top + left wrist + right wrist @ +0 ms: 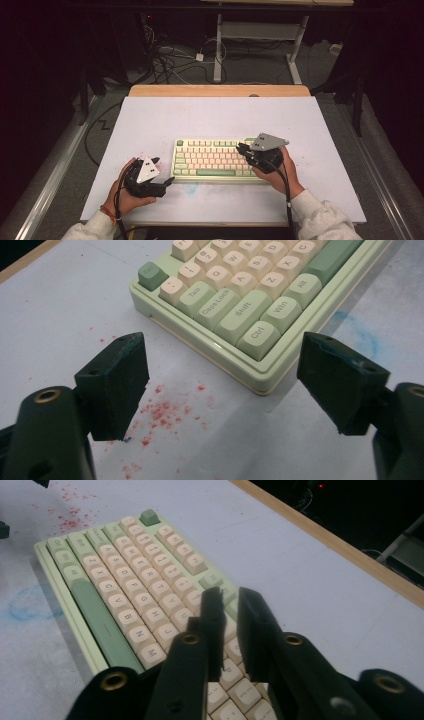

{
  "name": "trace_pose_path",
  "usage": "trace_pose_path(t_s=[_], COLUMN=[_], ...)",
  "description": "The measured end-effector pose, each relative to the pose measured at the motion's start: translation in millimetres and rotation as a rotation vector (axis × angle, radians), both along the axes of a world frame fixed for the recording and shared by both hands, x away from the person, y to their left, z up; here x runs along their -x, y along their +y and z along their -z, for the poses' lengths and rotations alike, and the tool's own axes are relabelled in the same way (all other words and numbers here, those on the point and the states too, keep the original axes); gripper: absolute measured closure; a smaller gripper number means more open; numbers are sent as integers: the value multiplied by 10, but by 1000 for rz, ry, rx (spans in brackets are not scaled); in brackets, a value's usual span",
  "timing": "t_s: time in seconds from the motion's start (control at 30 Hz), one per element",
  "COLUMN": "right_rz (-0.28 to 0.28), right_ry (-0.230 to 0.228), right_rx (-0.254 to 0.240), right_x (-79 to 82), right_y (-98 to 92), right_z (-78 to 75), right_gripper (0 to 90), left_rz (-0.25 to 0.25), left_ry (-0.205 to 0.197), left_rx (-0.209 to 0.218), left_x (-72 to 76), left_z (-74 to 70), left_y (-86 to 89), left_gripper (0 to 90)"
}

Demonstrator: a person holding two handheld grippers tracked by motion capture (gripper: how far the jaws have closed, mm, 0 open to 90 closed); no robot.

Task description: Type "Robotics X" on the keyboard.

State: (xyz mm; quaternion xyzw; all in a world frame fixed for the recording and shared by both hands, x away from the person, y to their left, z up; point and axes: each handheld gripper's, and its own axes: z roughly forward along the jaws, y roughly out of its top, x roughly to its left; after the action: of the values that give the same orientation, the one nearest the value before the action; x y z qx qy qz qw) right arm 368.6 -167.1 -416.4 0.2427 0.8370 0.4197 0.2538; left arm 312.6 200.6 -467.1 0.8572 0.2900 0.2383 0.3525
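While the left gripper (225, 385) rests wide open beside the green-and-cream keyboard (212, 159), the right gripper (229, 630) hovers over its keys, jaws narrowly parted, empty.

White tabletop (150, 120) with red specks (160, 410) near left, a blue smudge (357, 332); cables (170, 62) on the far floor.

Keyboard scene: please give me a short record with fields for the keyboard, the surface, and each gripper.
keyboard: pale green keyboard with cream keys, flat on the table
surface: white table, red specks and a blue smudge near the keyboard's left end
left gripper: jaws wide open, empty, beside the keyboard's left end
right gripper: jaws a narrow gap apart, nothing between them, over the keyboard's right keys
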Motion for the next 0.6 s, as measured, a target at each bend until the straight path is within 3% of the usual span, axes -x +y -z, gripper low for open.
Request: trace_pose_path(t_s=[0.13,0.23,0.37,0.5,0.6], right_rz=[21,45,60,86,92], right_ry=[-16,-48,-63,-92,-106], right_rx=[-22,-46,-66,-76,-88], right_x=[30,89,124,188,240], right_y=[-62,-152,-224,-312,-370], right_z=[-25,-30,-23,-5,3], right_gripper=[687,517,423,306,265], left_rz=[-2,-4,-6,-1,-9], left_ry=[2,-1,15,6,10], left_rx=[-14,-8,-9,-6,1], left_x=[-13,-12,-8,-9,-2], left_z=[16,8,24,18,5], left_y=[-13,-12,-21,-17,-6], left_gripper=[215,215,215,212,212])
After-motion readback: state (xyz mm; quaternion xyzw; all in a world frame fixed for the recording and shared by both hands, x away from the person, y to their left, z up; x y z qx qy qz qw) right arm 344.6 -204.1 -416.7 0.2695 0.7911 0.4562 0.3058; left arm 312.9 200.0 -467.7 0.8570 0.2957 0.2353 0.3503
